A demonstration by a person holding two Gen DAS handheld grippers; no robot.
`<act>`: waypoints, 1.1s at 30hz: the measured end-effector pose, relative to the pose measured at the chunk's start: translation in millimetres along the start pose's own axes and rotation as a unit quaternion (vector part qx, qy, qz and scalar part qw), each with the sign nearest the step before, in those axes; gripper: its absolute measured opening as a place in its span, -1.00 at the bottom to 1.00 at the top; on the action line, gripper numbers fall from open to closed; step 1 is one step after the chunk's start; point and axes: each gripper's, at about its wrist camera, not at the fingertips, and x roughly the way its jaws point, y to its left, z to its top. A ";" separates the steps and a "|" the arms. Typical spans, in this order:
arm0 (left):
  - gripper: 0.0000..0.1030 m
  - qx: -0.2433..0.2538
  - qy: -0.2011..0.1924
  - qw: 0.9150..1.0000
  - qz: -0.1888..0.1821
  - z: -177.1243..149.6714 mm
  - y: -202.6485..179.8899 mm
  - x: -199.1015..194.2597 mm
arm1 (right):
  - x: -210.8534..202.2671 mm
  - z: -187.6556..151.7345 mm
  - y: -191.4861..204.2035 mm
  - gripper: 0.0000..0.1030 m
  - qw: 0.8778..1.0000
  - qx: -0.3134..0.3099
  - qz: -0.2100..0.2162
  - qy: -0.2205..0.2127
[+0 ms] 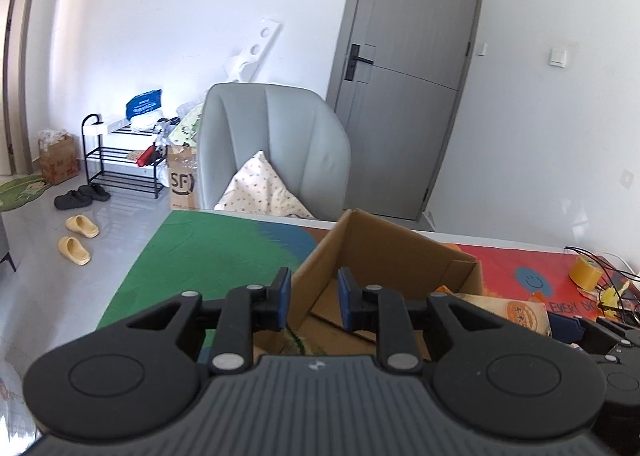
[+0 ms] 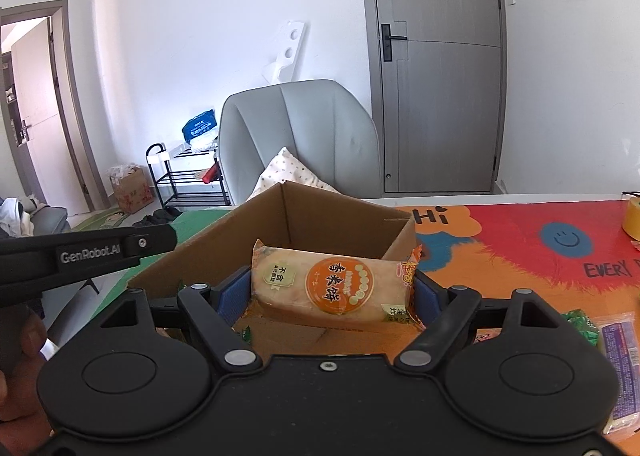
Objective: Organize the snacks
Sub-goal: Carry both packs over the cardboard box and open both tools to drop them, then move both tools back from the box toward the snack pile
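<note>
My right tongs (image 2: 334, 292) grasping a rice cracker packet (image 2: 334, 282) over the cardboard box (image 2: 344, 216), my left tongs (image 1: 312, 298) released, empty

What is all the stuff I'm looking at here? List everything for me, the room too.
cardboard box: one, brown, open, on the mat
rice cracker pack: one, beige with orange label, between the right jaws above the box
play mat: one, green, orange and red, covering the table
tape roll: one, yellow, far right of mat
purple snack packet: one, right edge of mat
green wrapper: one, beside the purple packet
armchair: one, grey, behind the table
pillow: one, white patterned, on the chair
door: one, grey, closed
shoe rack: one, black, by the wall
slippers: two, yellow, on the floor
left gripper: black, blue pads, nothing held
right gripper: black, holding the pack
</note>
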 end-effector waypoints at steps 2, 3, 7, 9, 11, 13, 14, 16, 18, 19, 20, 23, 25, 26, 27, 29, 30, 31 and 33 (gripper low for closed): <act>-0.45 -0.006 0.000 1.000 0.004 0.3 4.8 -3.4 | 0.5 1.4 0.6 0.56 1.000 0.000 0.003 0.000; -0.42 -0.008 0.000 1.000 0.006 0.0 6.4 -5.6 | 0.9 2.7 1.3 0.57 1.000 0.000 0.005 0.000; -0.07 -0.015 -0.004 1.000 0.017 -0.9 11.5 -12.7 | 3.5 5.6 3.4 0.67 1.000 0.000 0.016 0.005; 0.10 -0.018 -0.004 1.000 0.022 -1.4 13.4 -15.0 | 2.2 5.8 2.6 0.68 1.000 0.003 0.011 0.007; 0.48 -0.017 -0.003 0.999 0.028 -2.4 13.0 -17.0 | 0.1 6.0 -0.5 0.69 1.000 0.009 0.007 0.010; 0.65 -0.012 -0.004 0.999 0.034 -2.8 10.8 -17.8 | -3.8 6.1 -3.1 0.71 1.000 0.011 0.002 0.010; 0.67 -0.008 -0.007 0.999 0.035 -3.4 9.7 -18.7 | -6.0 5.7 -4.5 0.73 1.000 0.012 -0.003 0.009; 0.72 -0.003 -0.009 0.999 0.033 -4.6 7.2 -20.8 | -11.6 4.4 -7.8 0.76 1.000 0.015 -0.013 0.006; 0.75 0.000 -0.007 0.999 0.031 -5.2 4.7 -21.4 | -14.4 1.2 -12.9 0.76 0.999 0.023 -0.019 0.009; 0.78 0.001 -0.007 1.000 0.029 -5.7 3.5 -22.0 | -15.8 -0.6 -14.9 0.76 0.999 0.028 -0.022 0.012; 0.82 0.002 -0.006 1.000 0.029 -6.4 2.2 -22.5 | -17.3 -2.6 -17.1 0.76 0.999 0.031 -0.024 0.014; 0.85 0.006 -0.006 1.000 0.030 -9.6 -1.4 -24.2 | -20.6 -8.8 -22.4 0.78 0.999 0.039 -0.031 0.019; 0.86 0.006 -0.001 0.999 0.032 -11.1 -4.0 -24.9 | -23.5 -11.5 -26.0 0.85 0.998 0.045 -0.034 0.020; 0.87 0.006 0.001 1.000 0.030 -11.3 -4.2 -25.1 | -25.5 -12.8 -27.3 0.87 0.998 0.046 -0.036 0.019; 0.87 0.007 0.002 1.000 0.029 -12.7 -5.4 -26.0 | -27.2 -13.9 -28.7 0.90 0.998 0.048 -0.038 0.018; 0.90 0.011 0.003 1.000 0.029 -17.1 -9.4 -28.8 | -32.5 -16.6 -32.3 0.93 0.998 0.051 -0.039 0.017; 0.92 0.014 0.002 0.999 0.029 -19.4 -11.2 -29.1 | -35.2 -17.9 -33.9 0.96 0.998 0.053 -0.040 0.016; 0.93 0.016 0.002 0.999 0.029 -21.8 -13.2 -30.4 | -37.6 -19.9 -35.5 0.99 0.998 0.055 -0.041 0.016; 0.93 0.017 0.008 0.999 0.028 -26.3 -17.1 -31.2 | -42.8 -24.9 -40.3 1.00 0.997 0.058 -0.042 0.013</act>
